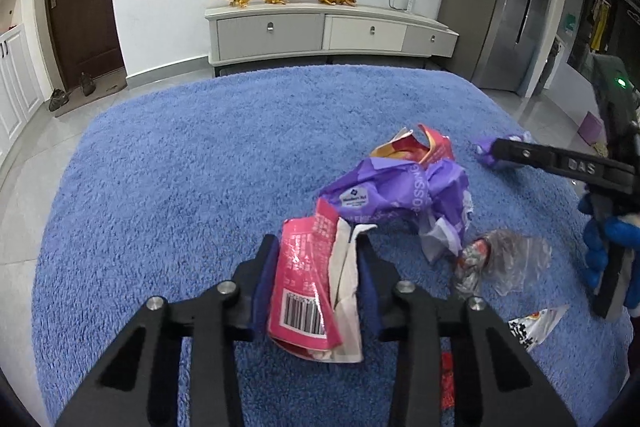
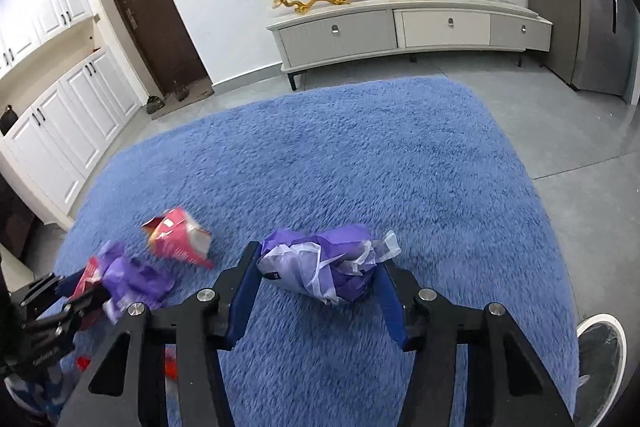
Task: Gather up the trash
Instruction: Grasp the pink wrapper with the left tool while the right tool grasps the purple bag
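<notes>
Both hands are busy over the blue rug. The left gripper has its fingers closed on a pink wrapper with a barcode, a strip of white paper pressed in beside it, and the piece looks lifted off the pile. The right gripper has a crumpled purple bag between its blue pads; the left pad touches the bag, the right one sits just beside it, so I cannot tell whether the pinch is complete.

More trash lies on the rug: a large purple bag just past the left fingers, a clear plastic wrapper near it, a white printed wrapper closer in, and a pink carton left of the right gripper.

To do this step well, I'd say squeeze fully before lifting. These wrappers are light and slippery, and the loose white film on the purple bag could slide out. Lifting straight up should avoid dragging through the shag.

As for pose, both grippers point forward and angle down toward the rug, low and side by side. The right gripper's tip, seen from the left wrist view, reaches in from the right with purple showing at it.
</notes>
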Demonstrator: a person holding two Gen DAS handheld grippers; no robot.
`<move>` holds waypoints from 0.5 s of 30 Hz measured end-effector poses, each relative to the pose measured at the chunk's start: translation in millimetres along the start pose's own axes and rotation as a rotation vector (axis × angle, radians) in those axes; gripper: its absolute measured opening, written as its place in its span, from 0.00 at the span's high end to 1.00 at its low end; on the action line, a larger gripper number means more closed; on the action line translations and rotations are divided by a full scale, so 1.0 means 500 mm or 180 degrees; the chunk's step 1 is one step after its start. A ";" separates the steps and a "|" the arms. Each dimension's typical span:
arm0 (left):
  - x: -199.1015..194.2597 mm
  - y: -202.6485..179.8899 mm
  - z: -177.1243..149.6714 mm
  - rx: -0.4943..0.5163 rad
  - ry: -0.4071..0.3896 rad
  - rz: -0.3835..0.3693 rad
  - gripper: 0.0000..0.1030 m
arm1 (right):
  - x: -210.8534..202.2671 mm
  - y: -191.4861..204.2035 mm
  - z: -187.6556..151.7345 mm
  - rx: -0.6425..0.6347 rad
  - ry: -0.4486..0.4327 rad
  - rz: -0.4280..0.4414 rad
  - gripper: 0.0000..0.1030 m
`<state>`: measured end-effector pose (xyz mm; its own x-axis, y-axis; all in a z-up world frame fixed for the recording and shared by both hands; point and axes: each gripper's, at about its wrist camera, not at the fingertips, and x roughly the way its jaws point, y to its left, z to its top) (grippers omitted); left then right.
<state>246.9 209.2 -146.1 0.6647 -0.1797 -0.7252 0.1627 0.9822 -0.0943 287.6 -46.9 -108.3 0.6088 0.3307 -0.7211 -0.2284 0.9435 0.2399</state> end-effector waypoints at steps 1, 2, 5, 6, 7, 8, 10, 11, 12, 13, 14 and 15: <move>-0.007 0.002 -0.004 -0.0037 -0.0010 -0.0004 0.66 | -0.011 0.003 -0.005 -0.0004 -0.0024 0.0027 0.51; -0.012 0.004 -0.006 -0.0060 -0.0018 -0.0004 0.66 | -0.026 0.006 -0.013 -0.0009 -0.0050 0.0047 0.51; -0.041 0.000 -0.021 -0.0096 -0.0063 0.0023 0.67 | -0.063 0.011 -0.035 -0.0032 -0.0095 0.0051 0.51; -0.053 -0.001 -0.024 -0.0102 -0.0082 0.0031 0.67 | -0.074 0.012 -0.041 -0.0032 -0.0110 0.0047 0.51; -0.072 -0.002 -0.029 -0.0112 -0.0123 0.0040 0.67 | -0.089 0.011 -0.050 -0.0027 -0.0128 0.0043 0.50; -0.082 -0.002 -0.031 -0.0118 -0.0147 0.0041 0.67 | -0.104 0.010 -0.058 -0.0021 -0.0143 0.0041 0.51; -0.117 -0.004 -0.038 -0.0136 -0.0226 0.0045 0.67 | -0.145 0.005 -0.078 -0.0016 -0.0186 0.0019 0.51; -0.131 -0.006 -0.039 -0.0139 -0.0260 0.0045 0.67 | -0.164 0.004 -0.086 -0.0014 -0.0212 0.0008 0.51; -0.149 -0.009 -0.043 -0.0138 -0.0299 0.0045 0.67 | -0.180 0.002 -0.091 -0.0009 -0.0236 -0.0002 0.51; -0.172 -0.015 -0.048 -0.0129 -0.0348 0.0054 0.67 | -0.202 0.000 -0.099 -0.0001 -0.0270 -0.0025 0.51; -0.184 -0.022 -0.048 -0.0118 -0.0378 0.0066 0.67 | -0.221 -0.002 -0.106 0.0008 -0.0302 -0.0050 0.51; -0.204 -0.031 -0.054 -0.0093 -0.0435 0.0089 0.67 | -0.242 -0.002 -0.113 0.0019 -0.0337 -0.0067 0.51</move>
<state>156.9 213.6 -89.0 0.7620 -0.1562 -0.6284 0.1228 0.9877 -0.0965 171.3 -89.0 -58.4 0.6905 0.3105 -0.6533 -0.2104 0.9503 0.2294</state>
